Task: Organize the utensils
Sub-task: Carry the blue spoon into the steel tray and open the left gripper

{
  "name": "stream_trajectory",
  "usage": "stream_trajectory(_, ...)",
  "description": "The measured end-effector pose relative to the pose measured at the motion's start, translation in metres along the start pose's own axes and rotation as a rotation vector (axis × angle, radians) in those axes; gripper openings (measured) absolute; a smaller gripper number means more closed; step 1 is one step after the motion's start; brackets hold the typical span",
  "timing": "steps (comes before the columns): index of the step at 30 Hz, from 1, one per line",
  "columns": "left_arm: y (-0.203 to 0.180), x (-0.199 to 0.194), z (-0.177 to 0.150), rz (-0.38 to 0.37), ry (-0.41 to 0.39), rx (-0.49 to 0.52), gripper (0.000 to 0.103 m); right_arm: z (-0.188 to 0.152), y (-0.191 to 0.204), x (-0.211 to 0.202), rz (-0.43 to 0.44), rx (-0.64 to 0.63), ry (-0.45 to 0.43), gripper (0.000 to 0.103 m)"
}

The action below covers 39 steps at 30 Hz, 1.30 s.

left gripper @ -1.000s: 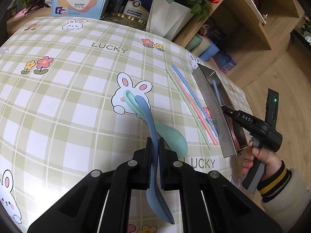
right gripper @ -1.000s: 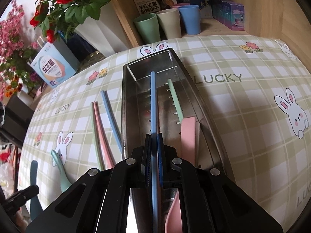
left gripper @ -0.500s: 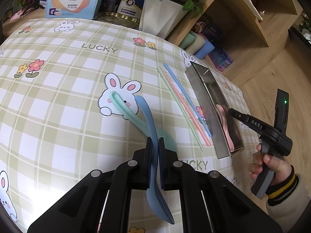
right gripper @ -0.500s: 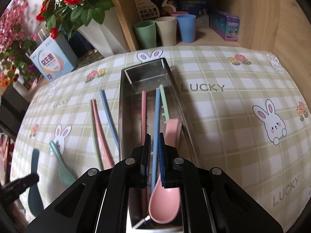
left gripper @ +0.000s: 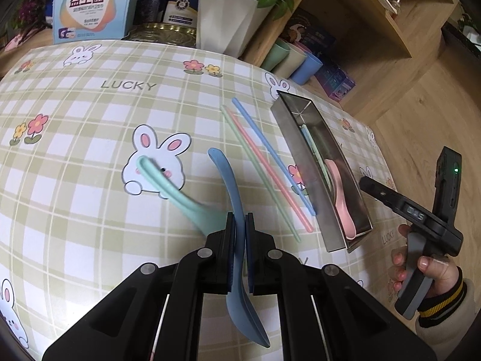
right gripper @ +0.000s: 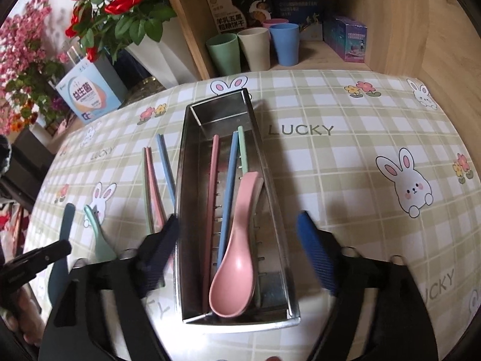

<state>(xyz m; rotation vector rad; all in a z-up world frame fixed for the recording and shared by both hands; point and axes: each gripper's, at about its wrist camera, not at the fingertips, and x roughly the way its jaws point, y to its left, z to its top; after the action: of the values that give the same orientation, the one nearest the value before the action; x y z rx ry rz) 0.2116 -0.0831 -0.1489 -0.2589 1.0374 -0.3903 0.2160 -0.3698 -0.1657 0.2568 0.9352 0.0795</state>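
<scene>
The left gripper (left gripper: 239,228) pinches the blue spoon (left gripper: 233,210) mid-handle at lower centre, so it may pivot and miss the narrow metal tray (left gripper: 303,174); the right gripper's (right gripper: 237,234) jaws, just opened, stand wide and empty.

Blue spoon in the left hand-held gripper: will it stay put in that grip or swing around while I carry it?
The blue spoon looks stiff: its handle holds its curve unsupported. It seems light, likely plastic. The left hand-held gripper pinches the narrow handle with the bowl hanging below, so it may pivot if the smooth surface slips.
</scene>
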Motion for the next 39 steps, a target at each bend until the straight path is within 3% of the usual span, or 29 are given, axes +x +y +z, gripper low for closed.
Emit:
stream_trajectory(9,-0.030,0.017,0.012,-0.027,0.030,0.032,0.006,-0.001,-0.028,-0.009,-0.017,0.062,-0.017,0.088)
stream_trajectory(17,-0.095,0.055,0.035,-0.182,0.082,0.069,0.006,-0.001,-0.062,-0.019,-0.033,0.155,-0.050,0.088)
stream_trajectory(23,-0.134,0.093,0.043,-0.244,0.137,0.082,0.006,-0.003,-0.081,-0.027,-0.038,0.199,-0.067,0.088)
stream_trajectory(29,-0.143,0.129,0.047,-0.248,0.193,0.065,0.006,-0.007,-0.094,-0.031,-0.047,0.228,-0.072,0.088)
stream_trajectory(39,-0.138,0.148,0.046,-0.242,0.241,0.048,0.007,-0.010,-0.095,-0.028,-0.039,0.239,-0.065,0.088)
